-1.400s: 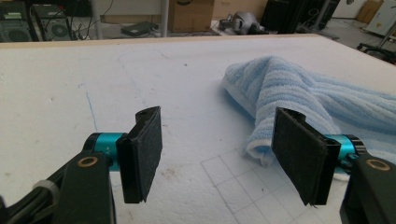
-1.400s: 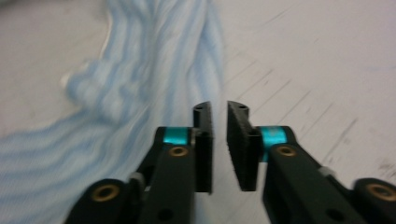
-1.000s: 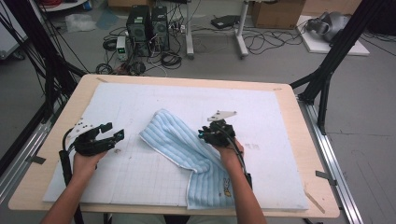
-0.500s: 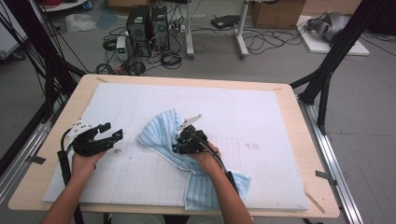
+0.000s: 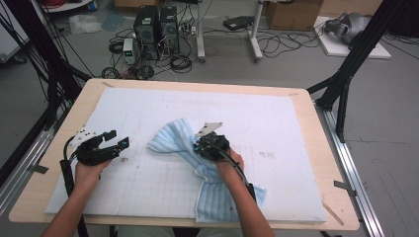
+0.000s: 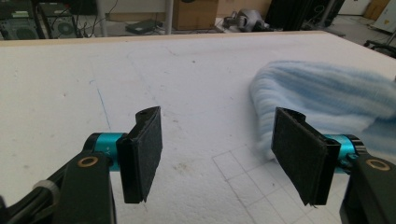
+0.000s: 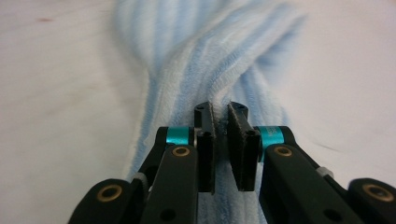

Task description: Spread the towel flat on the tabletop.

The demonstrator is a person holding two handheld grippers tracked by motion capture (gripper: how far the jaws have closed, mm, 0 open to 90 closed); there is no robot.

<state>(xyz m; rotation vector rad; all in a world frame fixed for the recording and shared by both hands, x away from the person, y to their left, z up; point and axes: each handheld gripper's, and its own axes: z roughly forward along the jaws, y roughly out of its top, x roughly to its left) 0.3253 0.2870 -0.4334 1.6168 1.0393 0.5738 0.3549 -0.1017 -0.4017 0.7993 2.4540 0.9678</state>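
Observation:
A light blue striped towel (image 5: 174, 139) lies crumpled across the white foam mat (image 5: 276, 123), gathered into a narrow twist at its middle. My right gripper (image 5: 201, 148) sits on that twist. Its jaws have just been closing and now pinch a raised fold of the towel (image 7: 210, 60) between the pads of the right gripper (image 7: 222, 116). My left gripper (image 5: 117, 140) rests low over the mat, left of the towel and apart from it. In the left gripper view, the left gripper (image 6: 219, 140) is open with nothing between its jaws, and the towel (image 6: 327, 98) lies ahead at right.
The mat covers most of a wooden table (image 5: 323, 163). The towel's lower end (image 5: 217, 202) reaches the mat's near edge beside the right forearm. Computer towers (image 5: 155, 24), cables and black frame legs (image 5: 346, 74) stand on the floor beyond the table.
The right gripper moved left along the towel, then slightly back, and its jaws closed on a fold. The towel bunched narrower at its middle. The left gripper stayed put.

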